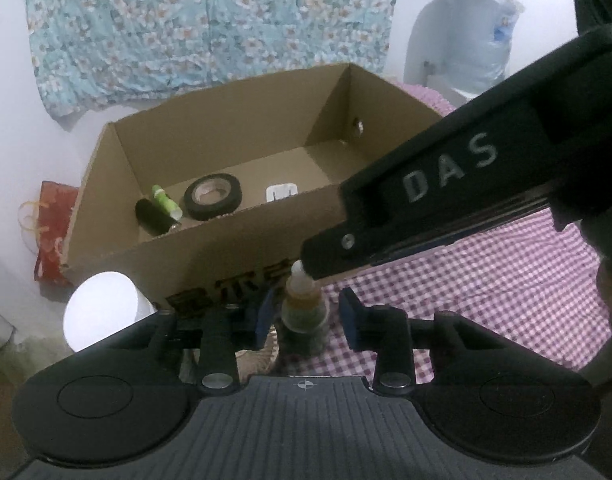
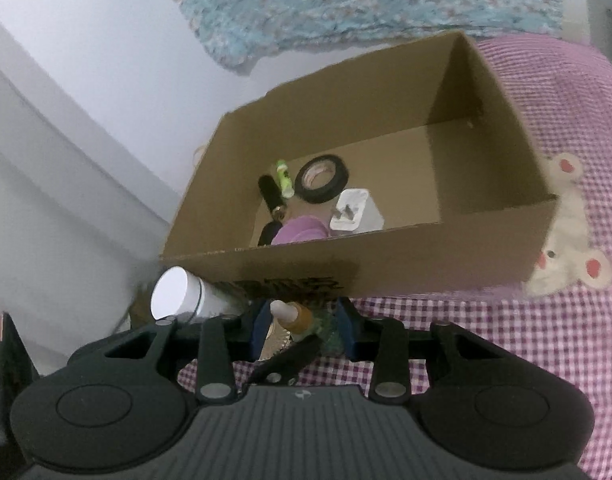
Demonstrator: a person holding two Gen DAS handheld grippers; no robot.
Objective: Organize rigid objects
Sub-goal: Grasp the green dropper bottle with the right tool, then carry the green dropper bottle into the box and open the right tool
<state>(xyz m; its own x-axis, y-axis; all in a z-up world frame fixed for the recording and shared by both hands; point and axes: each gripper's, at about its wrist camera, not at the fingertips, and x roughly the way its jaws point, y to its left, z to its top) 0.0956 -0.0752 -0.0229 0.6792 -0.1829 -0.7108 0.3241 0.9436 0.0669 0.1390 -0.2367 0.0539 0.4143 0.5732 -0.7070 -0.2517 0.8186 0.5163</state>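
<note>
Both grippers crowd a small dropper bottle (image 1: 303,304) against the cardboard box's (image 1: 233,248) near wall. The left gripper (image 1: 306,316) is spread around it; the right gripper (image 2: 301,322) seemingly pinches it. A white cup (image 1: 103,308) sits at the box's near-left corner. Only the right wrist view shows something purple (image 2: 301,230) inside.

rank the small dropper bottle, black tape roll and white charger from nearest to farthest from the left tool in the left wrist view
1. Small dropper bottle, between the left tool's fingers.
2. Black tape roll, inside the box, left of middle.
3. White charger, inside the box; too close to the tape roll to call.

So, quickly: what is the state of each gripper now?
Left gripper: open around bottle.
Right gripper: cannot tell; bottle between jaws.
</note>
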